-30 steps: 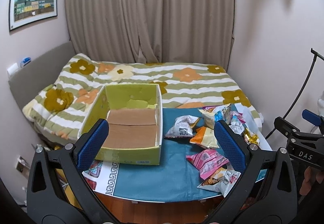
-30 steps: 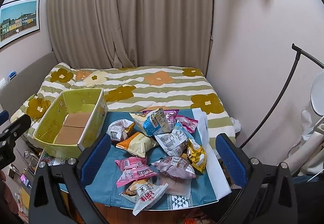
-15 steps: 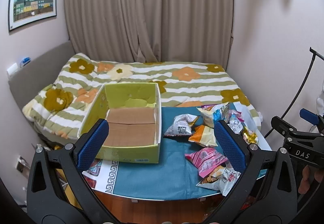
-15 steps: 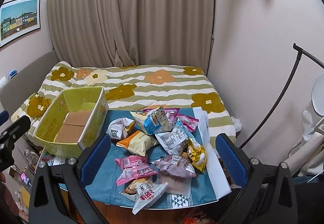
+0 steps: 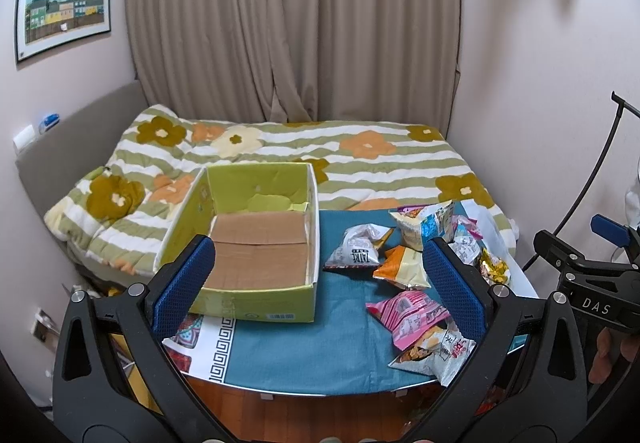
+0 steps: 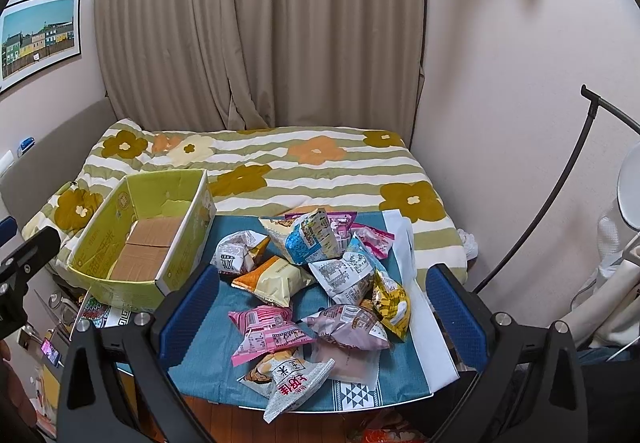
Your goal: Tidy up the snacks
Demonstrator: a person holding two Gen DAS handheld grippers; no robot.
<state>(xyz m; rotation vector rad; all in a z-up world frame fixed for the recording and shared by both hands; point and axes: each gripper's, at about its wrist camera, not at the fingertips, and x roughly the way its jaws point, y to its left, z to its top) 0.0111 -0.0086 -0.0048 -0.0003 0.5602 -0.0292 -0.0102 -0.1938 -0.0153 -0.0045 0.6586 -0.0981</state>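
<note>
Nothing is sorted yet, as far as I can judge: the green cardboard box (image 5: 256,239) sits on the left of the worktop (image 5: 312,347) with only its bare bottom showing, and the snack packets (image 6: 320,283) lie heaped to its right, well apart from it. The left gripper (image 5: 316,287) and right gripper (image 6: 320,307) both hang above the near edge, jaws spread wide, holding nothing. Behind stands a flowered bed (image 6: 280,167); nothing blocks the box.

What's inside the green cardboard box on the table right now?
The green cardboard box holds no snacks: only its bare brown bottom flaps show, in both views. The strip just behind the near wall is hidden. The snack packets lie piled on the blue cloth beside it.
</note>
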